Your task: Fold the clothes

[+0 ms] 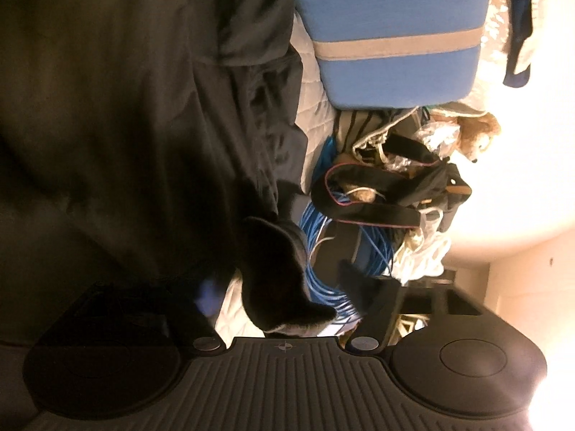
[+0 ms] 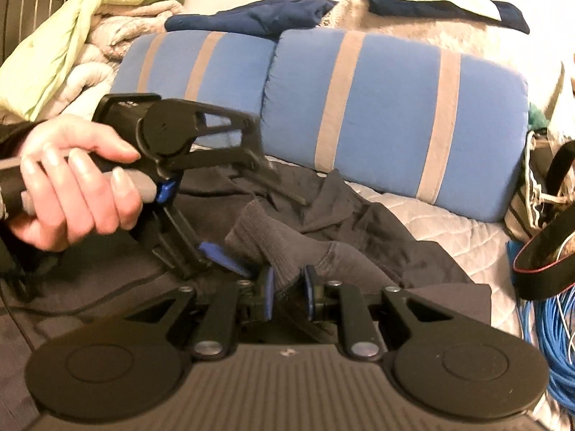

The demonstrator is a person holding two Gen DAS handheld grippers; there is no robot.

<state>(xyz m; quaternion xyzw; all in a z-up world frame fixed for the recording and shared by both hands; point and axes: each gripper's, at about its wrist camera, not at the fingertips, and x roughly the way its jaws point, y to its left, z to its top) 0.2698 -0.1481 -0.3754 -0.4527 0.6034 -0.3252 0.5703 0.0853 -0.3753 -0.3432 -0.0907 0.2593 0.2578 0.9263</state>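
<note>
A dark grey garment (image 2: 359, 222) lies rumpled on the white quilted bed (image 2: 449, 230). Its ribbed sleeve cuff (image 2: 258, 237) stands up in front of my right gripper (image 2: 288, 294), whose blue pads are shut on the sleeve just below the cuff. A hand (image 2: 72, 183) holds my left gripper (image 2: 276, 237) from the left, open, with one finger above the cuff and a blue pad (image 2: 222, 255) beside it. In the left wrist view the same cuff (image 1: 280, 269) hangs between the spread fingers of my left gripper (image 1: 291, 296), and the garment's body (image 1: 125, 125) fills the left side.
A blue pillow with grey stripes (image 2: 377, 115) lies behind the garment, also seen as the blue pillow (image 1: 388, 36). A pile of light clothes (image 2: 72, 36) sits at the back left. Blue cable coils (image 2: 553, 330) and a black strap (image 2: 539, 262) crowd the right edge. A plush toy (image 1: 474, 136) lies past the clutter.
</note>
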